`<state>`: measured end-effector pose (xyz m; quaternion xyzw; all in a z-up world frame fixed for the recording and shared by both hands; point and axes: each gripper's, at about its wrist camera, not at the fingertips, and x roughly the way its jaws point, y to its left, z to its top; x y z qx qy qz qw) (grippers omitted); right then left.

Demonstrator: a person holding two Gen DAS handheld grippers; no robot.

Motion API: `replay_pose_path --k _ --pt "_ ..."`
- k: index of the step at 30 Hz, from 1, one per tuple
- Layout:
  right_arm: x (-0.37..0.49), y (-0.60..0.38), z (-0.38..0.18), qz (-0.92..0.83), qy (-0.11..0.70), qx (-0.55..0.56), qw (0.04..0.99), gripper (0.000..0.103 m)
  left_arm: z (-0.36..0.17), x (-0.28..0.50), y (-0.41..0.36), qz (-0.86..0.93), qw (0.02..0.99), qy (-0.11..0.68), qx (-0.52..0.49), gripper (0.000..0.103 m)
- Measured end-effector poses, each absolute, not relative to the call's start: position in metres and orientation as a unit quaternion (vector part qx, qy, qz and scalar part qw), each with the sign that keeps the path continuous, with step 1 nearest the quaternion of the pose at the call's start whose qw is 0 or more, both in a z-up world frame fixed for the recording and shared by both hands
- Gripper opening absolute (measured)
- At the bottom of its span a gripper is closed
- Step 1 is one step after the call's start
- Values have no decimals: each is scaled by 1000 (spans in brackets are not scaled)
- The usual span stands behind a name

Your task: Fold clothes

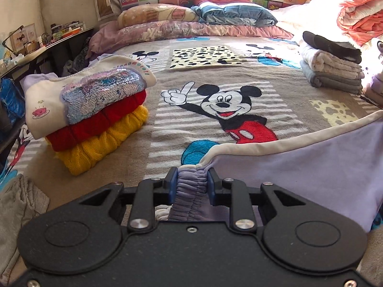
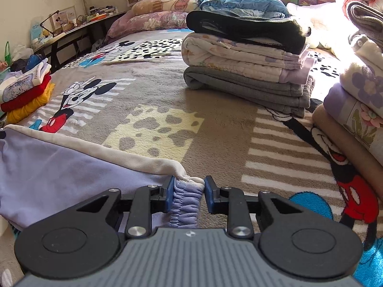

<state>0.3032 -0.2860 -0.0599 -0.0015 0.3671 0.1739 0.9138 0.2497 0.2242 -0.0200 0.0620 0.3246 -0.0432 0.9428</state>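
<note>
A lilac garment [image 1: 311, 167] with a cream trim and a gathered elastic edge stretches between my two grippers over the cartoon-mouse blanket [image 1: 215, 91]. My left gripper [image 1: 190, 181] is shut on the bunched lilac elastic at the garment's left end. In the right wrist view the same lilac garment [image 2: 59, 167] runs off to the left. My right gripper [image 2: 189, 191] is shut on its bunched elastic at the right end, with the cream trim just beyond the pads.
A folded stack of white sequin top, red knit and yellow knit [image 1: 91, 117] sits on the left. A stack of grey, white and black folded items [image 2: 246, 62] sits on the right, more folded piles [image 2: 359, 91] beside it. Pillows [image 1: 155, 24] lie at the headboard. Grey cloth [image 1: 19, 205] lies near left.
</note>
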Motion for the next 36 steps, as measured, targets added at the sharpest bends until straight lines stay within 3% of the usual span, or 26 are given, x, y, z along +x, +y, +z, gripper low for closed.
replay_pose_path --k 9,20,34,36 --pt "236 -295 -24 184 255 11 949 27 -8 172 224 -65 963 251 81 23" --pt "140 -317 -36 206 232 21 951 27 -44 86 223 -69 953 260 141 23" --pt "71 -299 -74 262 322 -92 905 28 -90 42 219 -75 931 310 176 25" --pt "63 -294 -78 274 345 -118 890 30 -88 38 221 -90 929 319 162 40"
